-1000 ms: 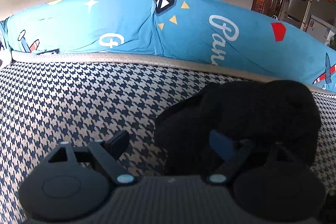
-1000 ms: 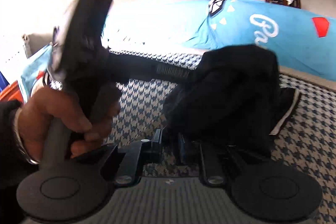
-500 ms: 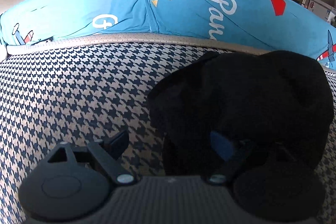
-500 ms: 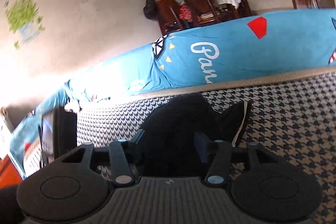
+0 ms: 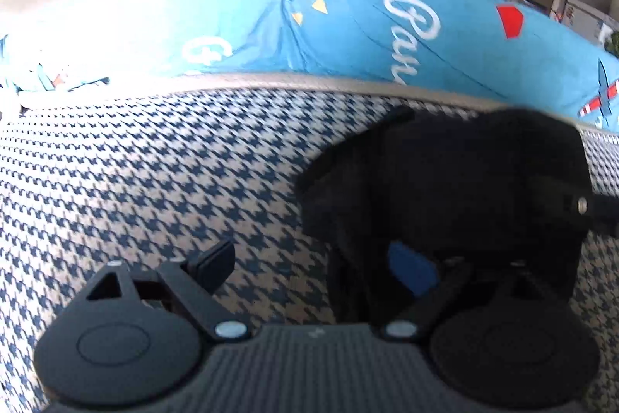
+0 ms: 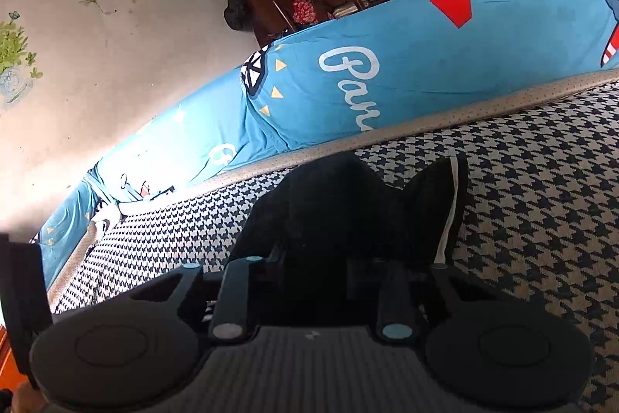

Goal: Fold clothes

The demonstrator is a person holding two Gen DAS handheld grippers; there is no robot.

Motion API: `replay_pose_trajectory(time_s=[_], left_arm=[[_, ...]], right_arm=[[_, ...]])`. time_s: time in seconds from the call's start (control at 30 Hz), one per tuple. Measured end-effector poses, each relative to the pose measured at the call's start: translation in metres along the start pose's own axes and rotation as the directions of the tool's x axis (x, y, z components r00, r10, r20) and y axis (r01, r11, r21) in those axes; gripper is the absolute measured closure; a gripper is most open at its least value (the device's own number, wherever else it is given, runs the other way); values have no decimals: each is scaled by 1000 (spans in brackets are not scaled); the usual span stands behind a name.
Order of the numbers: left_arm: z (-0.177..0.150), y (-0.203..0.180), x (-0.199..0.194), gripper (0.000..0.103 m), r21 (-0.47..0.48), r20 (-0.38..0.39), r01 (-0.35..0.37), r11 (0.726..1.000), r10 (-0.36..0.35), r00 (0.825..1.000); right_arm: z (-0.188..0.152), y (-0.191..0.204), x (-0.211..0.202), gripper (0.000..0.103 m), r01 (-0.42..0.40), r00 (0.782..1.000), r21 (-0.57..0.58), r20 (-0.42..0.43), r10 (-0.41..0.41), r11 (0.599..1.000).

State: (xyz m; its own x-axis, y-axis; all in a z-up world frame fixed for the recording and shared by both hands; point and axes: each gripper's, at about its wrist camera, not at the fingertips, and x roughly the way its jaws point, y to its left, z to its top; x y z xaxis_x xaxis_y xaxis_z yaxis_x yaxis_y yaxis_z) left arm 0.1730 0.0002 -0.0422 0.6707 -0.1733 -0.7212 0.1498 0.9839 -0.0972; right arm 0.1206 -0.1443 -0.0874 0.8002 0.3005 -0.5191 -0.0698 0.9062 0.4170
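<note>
Both claws over a black garment on the houndstooth cushion

Since a moment ago the right gripper [image 6: 313, 269] has dropped lower over the black garment [image 5: 445, 188]; its fingertips vanish against dark cloth, so their state is unclear. The left gripper [image 5: 315, 260] stays spread, the heap ahead and right, around its blue-padded right finger [image 5: 412, 268].

Left side: bare houndstooth cushion [image 5: 154, 180] is seen left of the black garment [image 5: 445, 188]; passage is open there.
Centre-right: the crumpled black garment lies in the way.
Far edge: passage is closed by the blue cover [image 5: 348, 33] rising behind the beige piping [image 6: 445, 119].
Right side: open houndstooth surface is seen beside the garment.
</note>
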Motion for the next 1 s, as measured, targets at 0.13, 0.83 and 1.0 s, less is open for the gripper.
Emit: replay_pose_trajectory(time_s=[0.13,0.83,1.0], left_arm=[[9,15,-13,12,-53,56,-5,999,8,998],[-6,-18,-7,7,96,71,93,991,-100,992],[-14,-9,7,7,94,8,28,995,-28,1000]], right_arm=[[-12,13,1,84,-39,998,-76,-45,36,996],[-47,41,0,79,-151,974,-292,-205,93,944],[-40,32,-20,66,-121,981,-339,-185,60,933]])
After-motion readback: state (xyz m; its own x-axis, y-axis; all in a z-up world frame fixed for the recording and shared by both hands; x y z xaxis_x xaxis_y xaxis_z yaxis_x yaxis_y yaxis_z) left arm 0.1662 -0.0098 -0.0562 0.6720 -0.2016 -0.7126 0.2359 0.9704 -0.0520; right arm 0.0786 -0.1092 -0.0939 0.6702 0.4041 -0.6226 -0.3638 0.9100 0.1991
